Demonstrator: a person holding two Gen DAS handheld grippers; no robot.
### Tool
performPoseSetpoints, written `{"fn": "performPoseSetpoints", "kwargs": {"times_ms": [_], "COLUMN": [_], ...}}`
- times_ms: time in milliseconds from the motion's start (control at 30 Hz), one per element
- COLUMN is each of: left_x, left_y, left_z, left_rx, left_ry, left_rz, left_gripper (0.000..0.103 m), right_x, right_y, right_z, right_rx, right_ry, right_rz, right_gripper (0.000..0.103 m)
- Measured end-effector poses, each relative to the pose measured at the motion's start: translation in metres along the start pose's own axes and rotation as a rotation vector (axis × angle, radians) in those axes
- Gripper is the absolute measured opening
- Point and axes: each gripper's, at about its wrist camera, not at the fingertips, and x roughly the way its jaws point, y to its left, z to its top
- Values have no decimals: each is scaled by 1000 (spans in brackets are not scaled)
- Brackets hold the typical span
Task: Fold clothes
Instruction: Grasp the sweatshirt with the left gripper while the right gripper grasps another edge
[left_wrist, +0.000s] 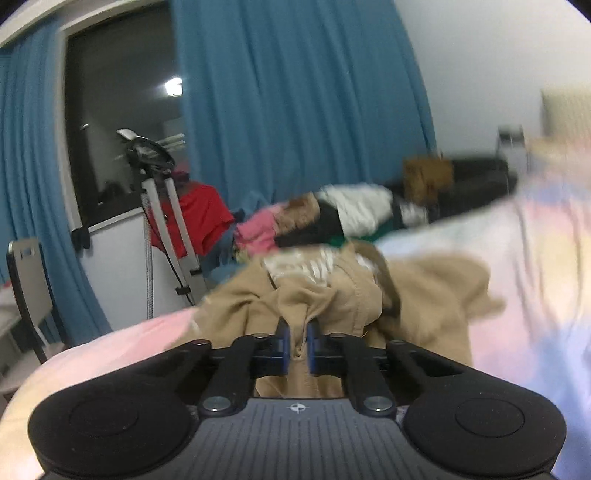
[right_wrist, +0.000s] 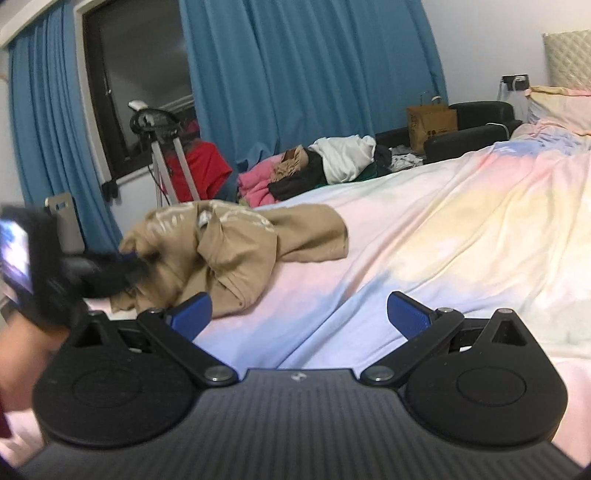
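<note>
Pastel bedsheet (right_wrist: 424, 229), blue curtains (right_wrist: 295, 74) behind

Both tools: left tool (left_wrist: 298, 341), right tool (right_wrist: 298, 314), black w/ ribbed grey body, blue pads, silver screws.

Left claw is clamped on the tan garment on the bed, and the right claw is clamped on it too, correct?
Not quite. The left claw is clamped on the tan garment, as the left wrist view shows. The right claw is not: in the right wrist view its jaws stand wide open over the pastel bedsheet, gripping nothing.
</note>
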Motion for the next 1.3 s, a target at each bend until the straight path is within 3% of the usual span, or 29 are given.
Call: {"fn": "performPoseSetpoints", "kwargs": {"times_ms": [200, 433, 700, 867, 1033, 1133, 1300], "left_x": [-79, -196, -300, -318, -307, -294, -271], "left_y": [35, 52, 69, 85, 111, 121, 137], "left_z": [28, 52, 37, 10, -10, -25, -51], "left_rx": [-150, -216, -263, -329, -412, -419, -448], "left_ry": [-91, -178, -167, -154, -155, -138, -71], "left_rz": [-55, -116, -156, -144, -144, -131, -77], "left_gripper": [5, 5, 5, 5, 6, 6, 6], "right_x": [6, -21, -87, -116, -97, -75, -47], "right_y": [7, 22, 56, 88, 121, 133, 135], "right_z": [0, 6, 6, -12, -31, -39, -49], "right_rx": [-10, -12, -61, -113, -92, -39, -53], "right_ry": [-49, -80, 5, 108, 223, 259, 287], "right_rz": [53, 162, 333, 438, 474, 439, 237], "right_gripper": [103, 103, 103, 103, 103, 103, 103]}}
